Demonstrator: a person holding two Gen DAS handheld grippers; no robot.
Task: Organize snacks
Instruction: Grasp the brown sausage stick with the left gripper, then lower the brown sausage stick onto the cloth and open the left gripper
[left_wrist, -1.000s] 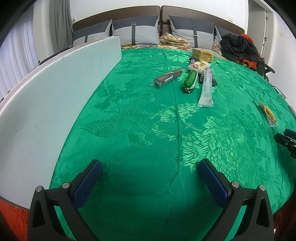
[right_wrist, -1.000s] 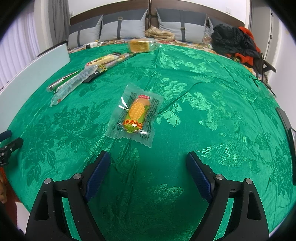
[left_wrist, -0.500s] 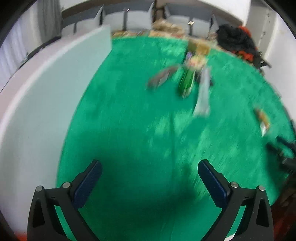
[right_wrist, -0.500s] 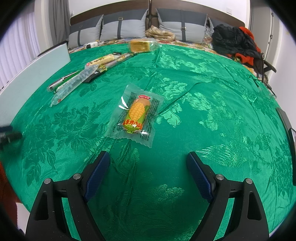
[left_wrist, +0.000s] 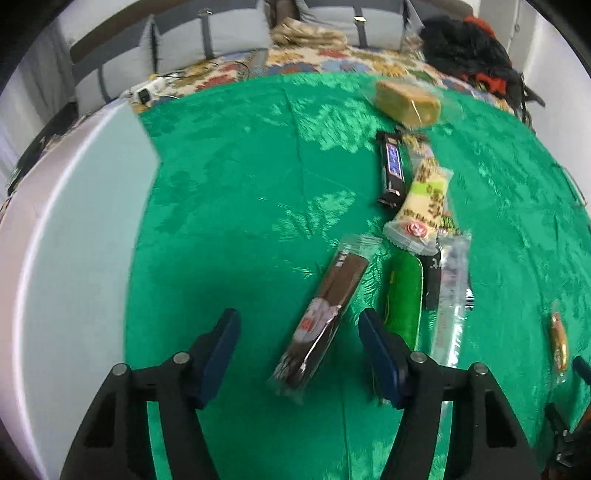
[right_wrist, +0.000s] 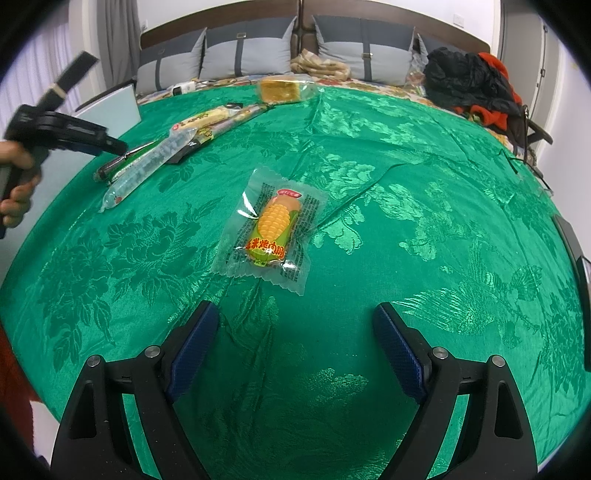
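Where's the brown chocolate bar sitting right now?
In the left wrist view the brown chocolate bar lies on the green cloth between the open fingers of the left gripper, with the green snack pack just to its right.

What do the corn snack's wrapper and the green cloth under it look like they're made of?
Corn snack wrapper: thin clear plastic film, glossy; the green cloth shows through its edges, light glints off it, and the ends are crimped in a zigzag seal.
Green cloth: woven fabric with a satin sheen, probably a brocade; raised flower and bird patterns catch the light, and it creases softly.
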